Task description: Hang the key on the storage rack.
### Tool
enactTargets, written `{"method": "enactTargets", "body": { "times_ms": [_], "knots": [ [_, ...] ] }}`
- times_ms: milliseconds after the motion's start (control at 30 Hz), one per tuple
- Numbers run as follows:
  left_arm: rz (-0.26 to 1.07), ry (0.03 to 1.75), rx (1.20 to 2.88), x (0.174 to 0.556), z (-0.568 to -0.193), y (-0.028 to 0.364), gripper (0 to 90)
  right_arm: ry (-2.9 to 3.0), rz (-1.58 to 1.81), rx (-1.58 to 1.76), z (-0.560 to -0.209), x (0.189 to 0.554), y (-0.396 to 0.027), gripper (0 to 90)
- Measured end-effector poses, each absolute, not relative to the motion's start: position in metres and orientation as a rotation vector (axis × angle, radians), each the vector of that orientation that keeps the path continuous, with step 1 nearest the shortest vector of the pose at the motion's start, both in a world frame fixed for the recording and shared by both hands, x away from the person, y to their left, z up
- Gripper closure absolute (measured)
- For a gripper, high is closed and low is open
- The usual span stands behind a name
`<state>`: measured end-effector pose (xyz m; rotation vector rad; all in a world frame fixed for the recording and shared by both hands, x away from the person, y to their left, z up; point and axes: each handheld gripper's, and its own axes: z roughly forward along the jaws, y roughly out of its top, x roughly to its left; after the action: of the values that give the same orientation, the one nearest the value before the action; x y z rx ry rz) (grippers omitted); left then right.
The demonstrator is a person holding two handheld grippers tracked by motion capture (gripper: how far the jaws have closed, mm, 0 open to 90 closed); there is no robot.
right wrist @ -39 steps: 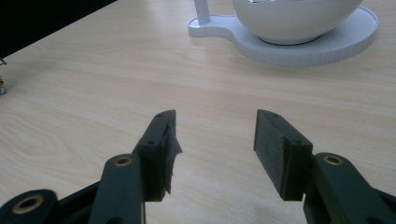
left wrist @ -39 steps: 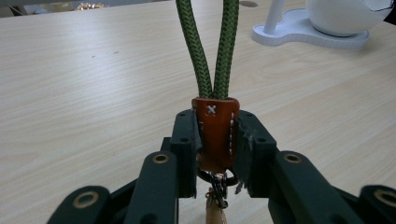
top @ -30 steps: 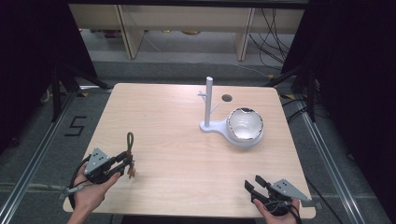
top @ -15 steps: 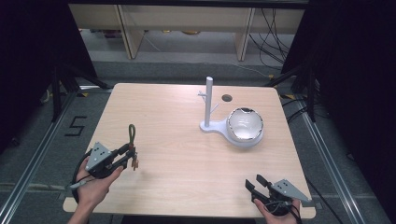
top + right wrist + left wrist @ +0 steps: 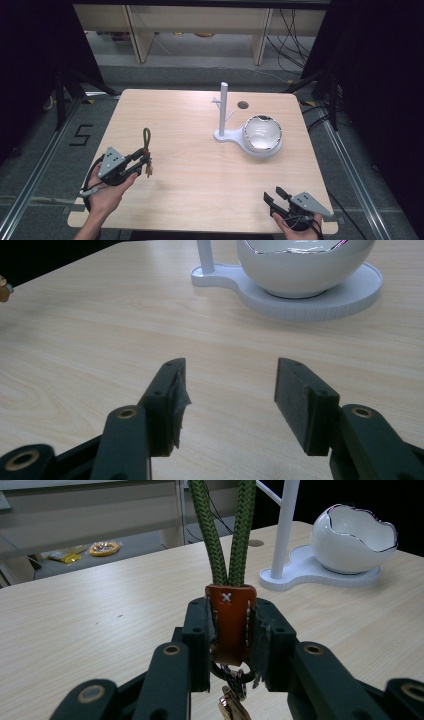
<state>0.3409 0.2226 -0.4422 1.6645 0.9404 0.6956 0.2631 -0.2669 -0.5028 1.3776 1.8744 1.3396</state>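
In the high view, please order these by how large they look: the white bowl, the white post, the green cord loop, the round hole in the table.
1. white bowl
2. white post
3. green cord loop
4. round hole

The loop is lifted nearer the camera, so its rank is less sure.

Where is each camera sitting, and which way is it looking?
High view: above the person's side, looking forward and down on the table; both hands, the left gripper and right gripper show.
Left gripper view: rides on the left gripper, looking along its jaws, shut on the keychain, toward the white stand.
Right gripper view: rides on the right gripper, looking low across the table between open, empty jaws.
Shared: all three show the stand and its bowl.
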Motion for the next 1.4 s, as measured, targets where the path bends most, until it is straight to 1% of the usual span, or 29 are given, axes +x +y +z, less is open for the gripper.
{"method": "enactTargets", "body": {
  "times_ms": [167, 300, 700, 1400],
  "knots": [
    [0.698, 0.920, 1.662, 0.345, -0.439, 0.218, 70.3, 1.886, 1.337, 1.352, -0.503, 0.264, -0.269, 47.2],
    [0.703, 0.917, 1.665, 0.348, -0.438, 0.215, 70.4, 1.879, 1.339, 1.401, -0.502, 0.262, -0.267, 47.1],
    [0.703, 0.899, 1.662, 0.358, -0.432, 0.203, 70.3, 1.880, 1.356, 1.330, -0.505, 0.267, -0.269, 46.5],
    [0.718, 0.872, 1.656, 0.379, -0.427, 0.181, 70.2, 1.866, 1.341, 1.357, -0.507, 0.269, -0.271, 45.4]
  ]
}}
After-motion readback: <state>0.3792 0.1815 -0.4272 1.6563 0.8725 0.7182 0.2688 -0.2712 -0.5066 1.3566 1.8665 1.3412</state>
